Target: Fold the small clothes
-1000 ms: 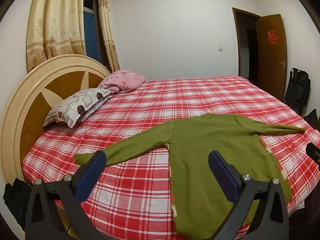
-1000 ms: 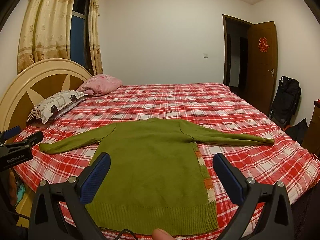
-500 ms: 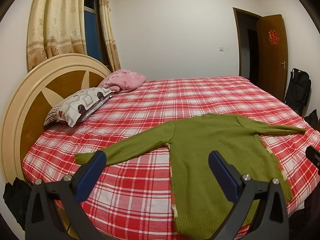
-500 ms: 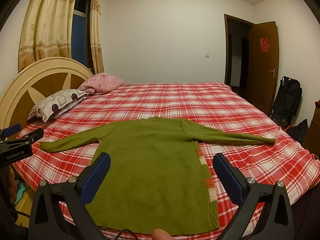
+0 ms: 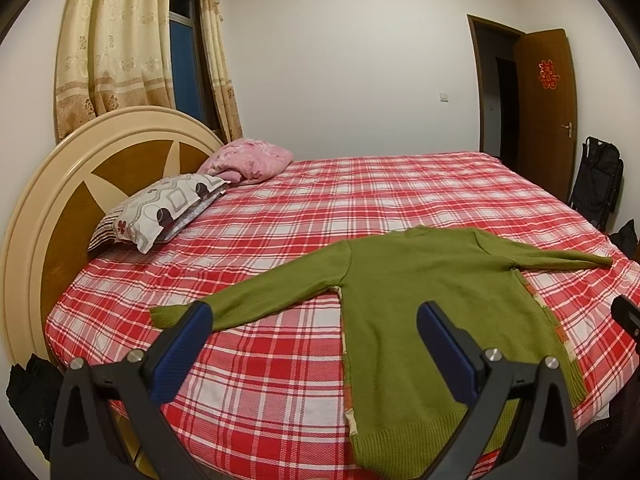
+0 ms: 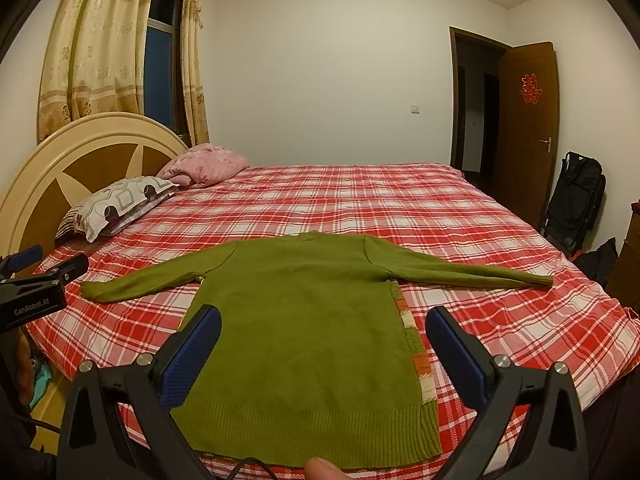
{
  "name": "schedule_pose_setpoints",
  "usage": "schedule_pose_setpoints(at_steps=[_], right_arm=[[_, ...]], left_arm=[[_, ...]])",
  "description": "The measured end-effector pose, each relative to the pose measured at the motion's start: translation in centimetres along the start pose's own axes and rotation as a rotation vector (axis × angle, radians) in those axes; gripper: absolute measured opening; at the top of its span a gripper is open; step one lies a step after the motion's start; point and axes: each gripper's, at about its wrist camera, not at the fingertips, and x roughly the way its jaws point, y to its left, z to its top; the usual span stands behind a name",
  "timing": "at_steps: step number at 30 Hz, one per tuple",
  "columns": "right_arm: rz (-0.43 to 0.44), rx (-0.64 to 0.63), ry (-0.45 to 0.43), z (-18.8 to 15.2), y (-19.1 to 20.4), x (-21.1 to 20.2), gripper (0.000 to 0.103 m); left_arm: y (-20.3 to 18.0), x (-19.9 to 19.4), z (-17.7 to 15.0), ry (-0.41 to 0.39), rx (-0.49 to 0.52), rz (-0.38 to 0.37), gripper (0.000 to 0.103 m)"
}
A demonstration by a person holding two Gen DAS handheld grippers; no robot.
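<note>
Lying flat on the bed [image 6: 400, 200], a green sweater [image 6: 304, 320] is spread with both sleeves stretched out to the sides and its ribbed hem toward the near edge of the mattress. An orange-and-cream patterned strip shows along its side seams. It rests on a red-and-white plaid sheet [image 5: 360, 192], near the front of the bed and well apart from the pillows.

Above the near edge, the right gripper [image 6: 323, 344] hangs with its blue-padded jaws spread wide, empty, framing the sweater's lower body without touching it. Off to its left, the left gripper [image 5: 314, 344] is likewise released and holds nothing; its view looks across the left sleeve and the sweater's left side. In the right view the left gripper appears at the left edge, beside the mattress corner.

At the head of the bed, a patterned pillow [image 5: 164, 208] and a pink pillow [image 5: 248, 160] lie against a round headboard [image 5: 80, 176]. Curtains [image 5: 112, 48] hang behind it. A brown door [image 6: 528, 120] stands open on the right, with a black bag [image 6: 576, 200] near it.
</note>
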Motion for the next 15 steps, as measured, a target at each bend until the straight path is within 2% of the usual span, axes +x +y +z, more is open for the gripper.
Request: schedule_pose_setpoints(at_steps=[15], right_arm=[[0.016, 0.012, 0.011, -0.46, 0.19, 0.58, 0.102]], left_arm=[[0.06, 1.05, -0.35, 0.015, 0.003, 0.002, 0.103]])
